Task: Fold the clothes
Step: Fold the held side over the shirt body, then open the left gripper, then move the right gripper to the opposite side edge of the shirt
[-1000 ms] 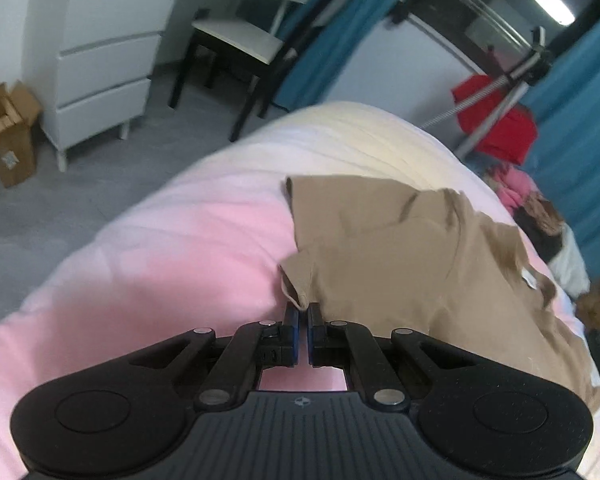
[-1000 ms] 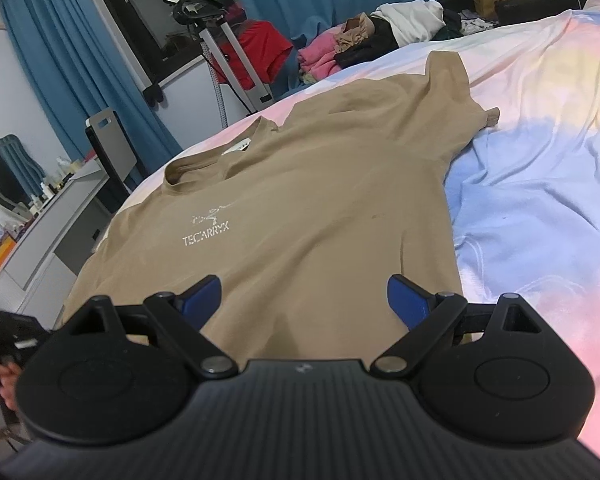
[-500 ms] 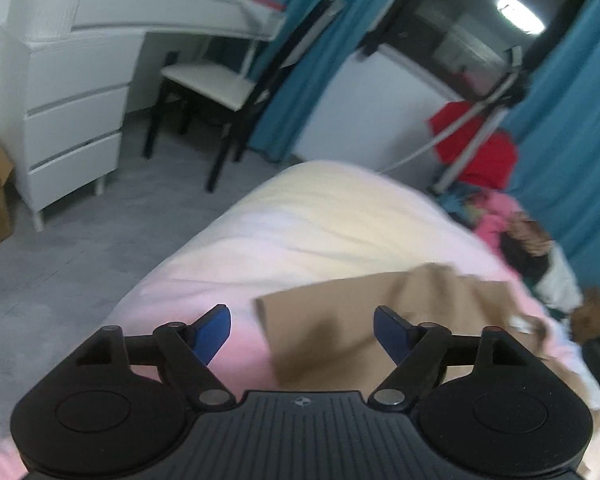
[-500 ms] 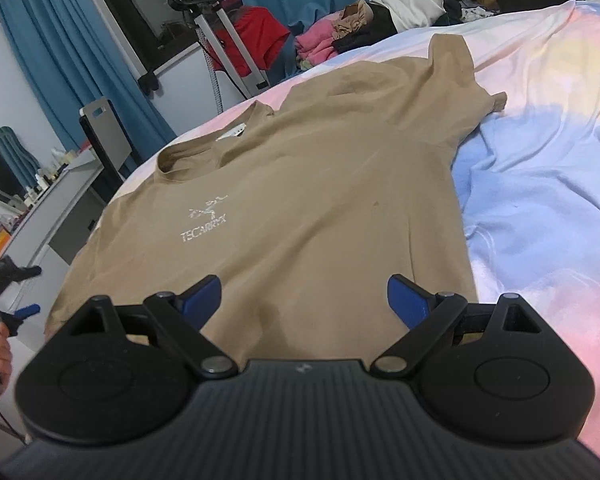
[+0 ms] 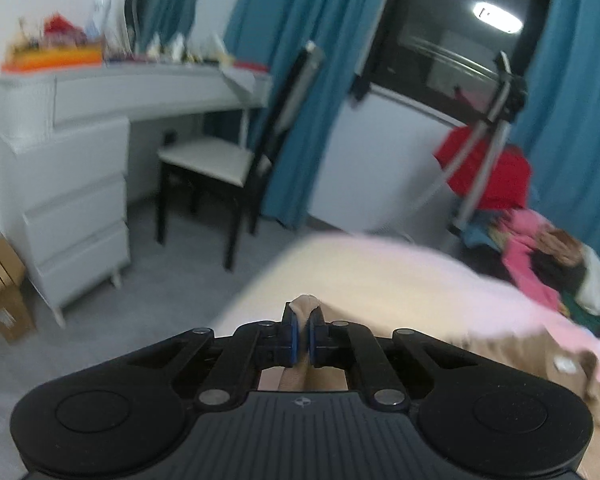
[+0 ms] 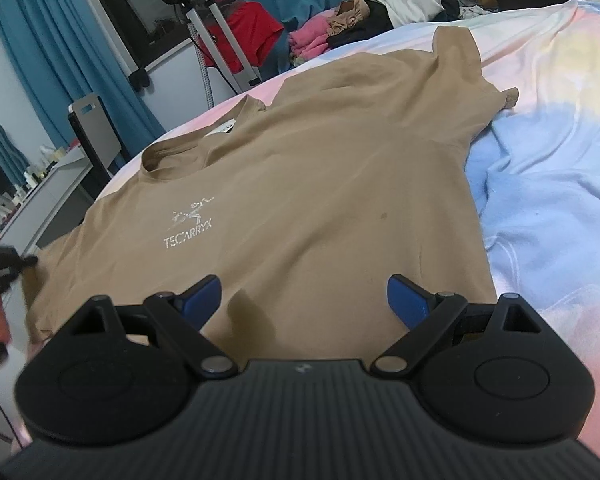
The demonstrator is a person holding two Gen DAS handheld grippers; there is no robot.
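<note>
One tan T-shirt (image 6: 300, 200) lies spread front-up on the bed (image 6: 540, 220), collar toward the bed's far edge. The left claw (image 5: 302, 334) is pinched tight on a fold of the shirt's fabric at the bed's left edge. The right claw (image 6: 304, 298) is spread wide and empty over the shirt's hem. One pile of clothes (image 6: 364, 20) sits beyond the far edge.

A tan T-shirt (image 6: 308, 184) lies spread front-up on a pastel bedspread (image 6: 548, 184), the right gripper (image 6: 304, 300) hovering wide open over its hem, laundry (image 6: 364, 20) heaped beyond.
</note>
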